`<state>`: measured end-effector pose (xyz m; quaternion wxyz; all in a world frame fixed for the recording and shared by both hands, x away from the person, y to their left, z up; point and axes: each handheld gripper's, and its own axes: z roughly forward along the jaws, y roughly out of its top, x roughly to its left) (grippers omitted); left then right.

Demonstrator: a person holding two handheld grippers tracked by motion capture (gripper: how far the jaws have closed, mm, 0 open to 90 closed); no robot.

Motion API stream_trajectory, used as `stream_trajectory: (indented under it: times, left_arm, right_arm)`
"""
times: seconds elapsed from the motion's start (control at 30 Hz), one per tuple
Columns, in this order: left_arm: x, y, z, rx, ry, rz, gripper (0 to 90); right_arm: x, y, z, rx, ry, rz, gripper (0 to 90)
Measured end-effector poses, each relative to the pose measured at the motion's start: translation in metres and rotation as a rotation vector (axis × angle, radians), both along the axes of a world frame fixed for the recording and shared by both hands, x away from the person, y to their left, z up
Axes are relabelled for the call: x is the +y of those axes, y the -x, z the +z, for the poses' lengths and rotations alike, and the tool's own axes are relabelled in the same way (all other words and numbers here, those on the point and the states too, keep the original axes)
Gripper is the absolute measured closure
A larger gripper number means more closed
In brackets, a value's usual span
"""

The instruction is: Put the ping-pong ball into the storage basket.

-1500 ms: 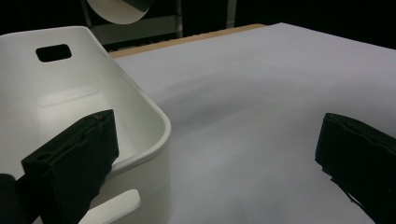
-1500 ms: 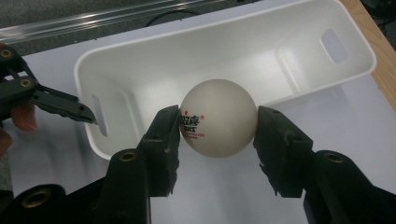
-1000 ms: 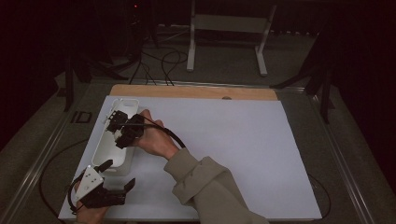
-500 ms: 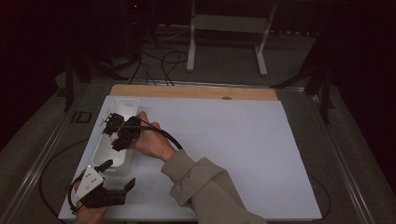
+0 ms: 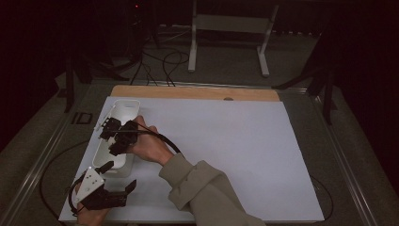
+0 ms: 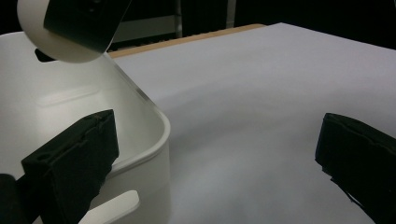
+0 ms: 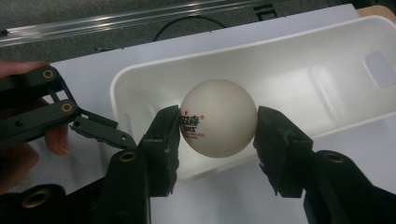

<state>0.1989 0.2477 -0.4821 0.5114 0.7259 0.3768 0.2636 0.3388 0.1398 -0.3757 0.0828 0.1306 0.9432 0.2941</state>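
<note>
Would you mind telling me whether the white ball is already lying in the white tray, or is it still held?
Still held. The right tool is shut on the white ball, holding it above the white tray; the visible tray floor is bare.

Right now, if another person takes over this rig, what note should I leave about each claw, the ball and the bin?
Right claw: shut on the white ball, held above the white bin, over its near end.
Left claw: open, holds nothing; one jaw is over the bin's corner, the other over the white sheet.
Bin: at the sheet's left side; the inside that shows is bare.
Done: ball picked up and brought over the bin.
Left: probably lower the ball, open the right claw and pull it away.
</note>
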Motion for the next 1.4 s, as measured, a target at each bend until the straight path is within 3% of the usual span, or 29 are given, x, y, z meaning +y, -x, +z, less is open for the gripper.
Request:
stream_trajectory:
  times: [1.4]
  left_arm:
    - [-0.001,0.0,0.0,0.001,-0.005,-0.005,0.0]
  right_arm:
    - [0.011,0.002,-0.01,0.038,0.012,-0.019,50.7]
